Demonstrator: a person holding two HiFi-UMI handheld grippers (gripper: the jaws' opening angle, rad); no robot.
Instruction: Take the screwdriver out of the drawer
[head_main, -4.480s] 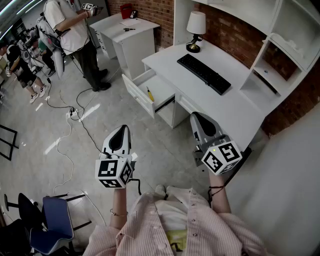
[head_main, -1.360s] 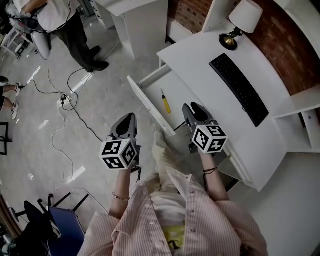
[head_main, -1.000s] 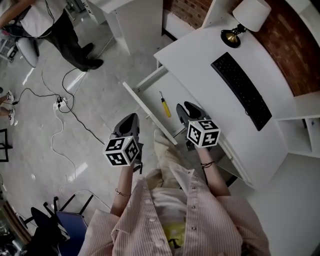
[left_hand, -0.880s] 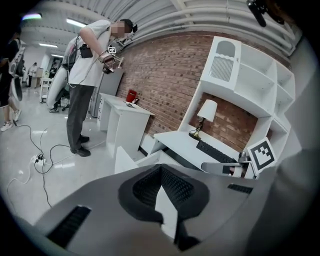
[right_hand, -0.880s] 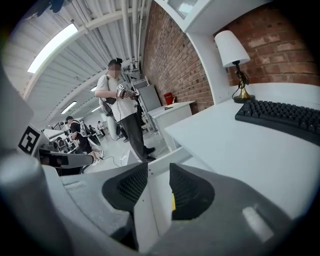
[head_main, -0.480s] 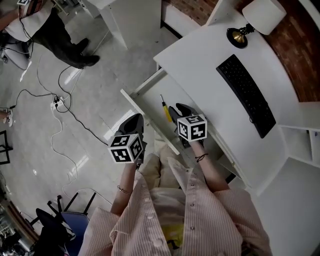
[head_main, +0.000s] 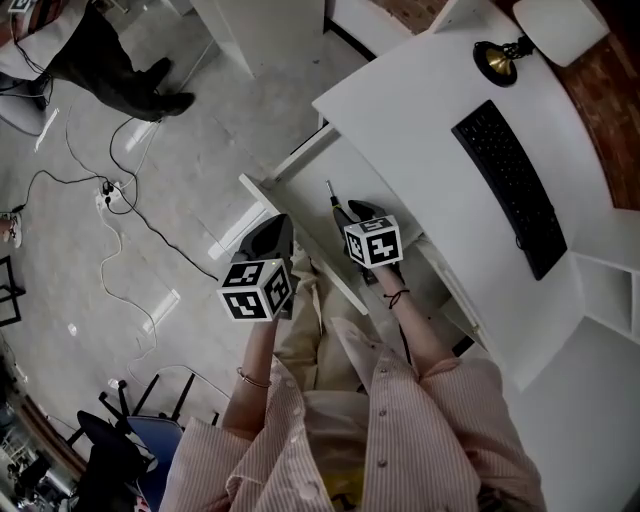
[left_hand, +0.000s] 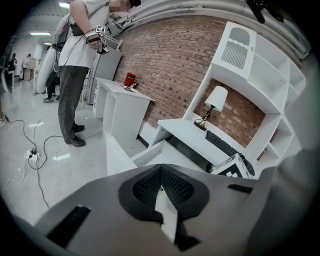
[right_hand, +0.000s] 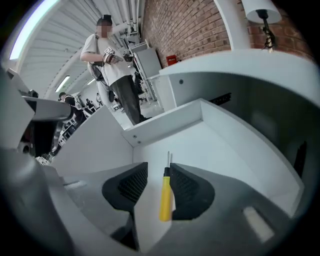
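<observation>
screwdriver (right_hand: 165, 197): yellow handle, thin metal shaft; lies flat on the drawer floor, inside the drawer, shaft pointing to the drawer's far wall.
drawer (right_hand: 210, 142): white, pulled out; nothing but the screwdriver shows in it.
right tool (right_hand: 155, 187): down inside the drawer, jaws apart, one on each side of the screwdriver handle; the handle is just beside the right-hand pad, with a clear gap to the other pad; not clamped; cannot tell if the pad touches it.
left tool (left_hand: 161, 175): outside the drawer, near its front panel on the floor side, held in the air; jaws together, nothing between them.
bench (head_main: 420, 110): white, the drawer comes out from under its edge.
keyboard (head_main: 508, 188): black, on the bench top, well apart from the drawer.
lamp (head_main: 548, 28): white shade, brass base, on the bench top past the keyboard from the drawer.
wall (left_hand: 170, 55): red brick, behind the bench on the far side from the drawer.
person (right_hand: 114, 70): stands on the floor well beyond the drawer's far wall, white top, dark trousers, holding something in both hands.
cables (head_main: 120, 195): loose on the floor, well apart from the drawer front.
sleeves (head_main: 440, 420): striped shirt of the one holding the tools, on the near side of the drawer.
</observation>
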